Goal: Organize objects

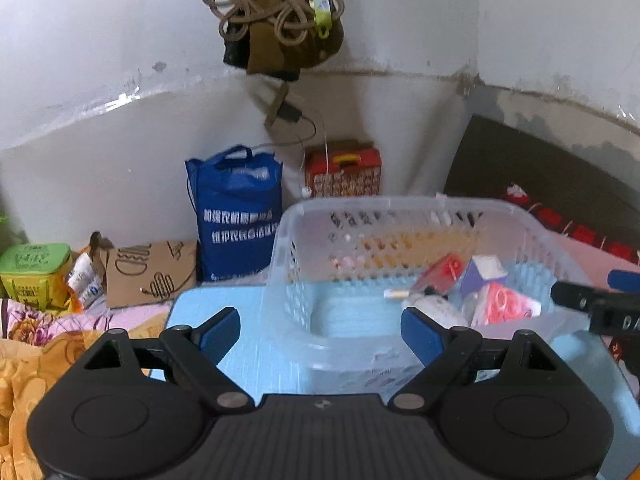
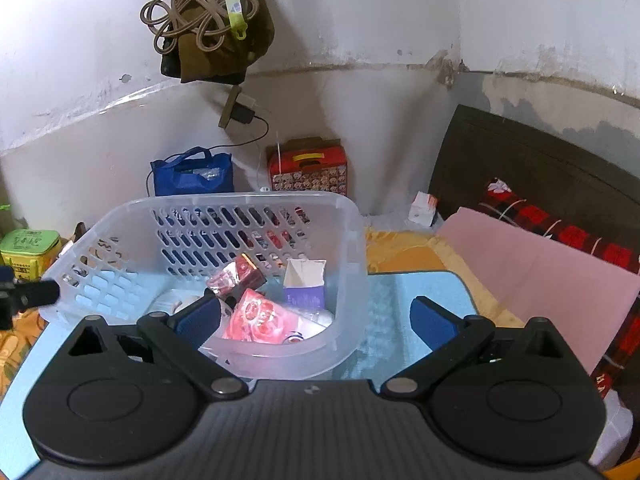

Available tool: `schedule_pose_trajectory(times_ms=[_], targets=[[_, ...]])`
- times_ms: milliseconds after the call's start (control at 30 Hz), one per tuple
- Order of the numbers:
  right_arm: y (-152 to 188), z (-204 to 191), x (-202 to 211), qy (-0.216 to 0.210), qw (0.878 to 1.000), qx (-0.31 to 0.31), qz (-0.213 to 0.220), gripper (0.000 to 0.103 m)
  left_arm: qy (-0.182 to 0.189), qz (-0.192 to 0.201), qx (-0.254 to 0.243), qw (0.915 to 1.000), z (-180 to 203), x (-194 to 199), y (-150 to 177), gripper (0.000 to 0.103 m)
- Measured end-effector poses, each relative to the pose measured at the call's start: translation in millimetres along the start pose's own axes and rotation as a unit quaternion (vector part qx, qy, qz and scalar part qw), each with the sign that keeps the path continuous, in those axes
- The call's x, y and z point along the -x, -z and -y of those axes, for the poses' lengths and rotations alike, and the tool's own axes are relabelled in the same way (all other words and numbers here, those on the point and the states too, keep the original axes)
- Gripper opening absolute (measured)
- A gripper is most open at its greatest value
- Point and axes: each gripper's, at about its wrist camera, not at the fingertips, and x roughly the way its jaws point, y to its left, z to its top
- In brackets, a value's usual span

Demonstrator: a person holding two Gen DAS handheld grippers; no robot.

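A clear plastic basket (image 1: pixel 280 240) (image 2: pixel 352 240) stands on a light blue mat (image 1: pixel 248 360) (image 2: pixel 392 292). Inside lie a red packet (image 1: pixel 442 270) (image 2: pixel 236 276), a purple and white carton (image 1: pixel 484 270) (image 2: pixel 305 284), a pink flowered tissue pack (image 1: pixel 506 300) (image 2: pixel 260 318), a small white tube (image 1: pixel 396 294) and a white roll (image 1: pixel 436 306). My left gripper (image 1: pixel 320 330) is open and empty, straddling the basket's near left corner. My right gripper (image 2: pixel 316 320) is open and empty, straddling the basket's near right corner; its tip shows in the left wrist view (image 1: pixel 592 300).
A blue tote bag (image 1: pixel 236 212) (image 2: pixel 192 174), a red patterned case (image 1: pixel 344 174) (image 2: pixel 308 170), a cardboard box (image 1: pixel 150 274) and a green box (image 1: pixel 34 272) (image 2: pixel 28 250) stand by the wall. A pink board (image 2: pixel 536 276) and dark headboard (image 2: pixel 540 168) lie right. A rope bundle (image 1: pixel 272 4) hangs above.
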Motion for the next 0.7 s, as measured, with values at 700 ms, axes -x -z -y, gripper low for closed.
schedule_pose_trajectory(times_ms=[700], targets=[[-2.8,14.8,11.9,-0.005,1.000,-0.015,0.018,0.103,0.000,0.004,-0.016,0.9999,18.7,15.9,-5.1,0.090]])
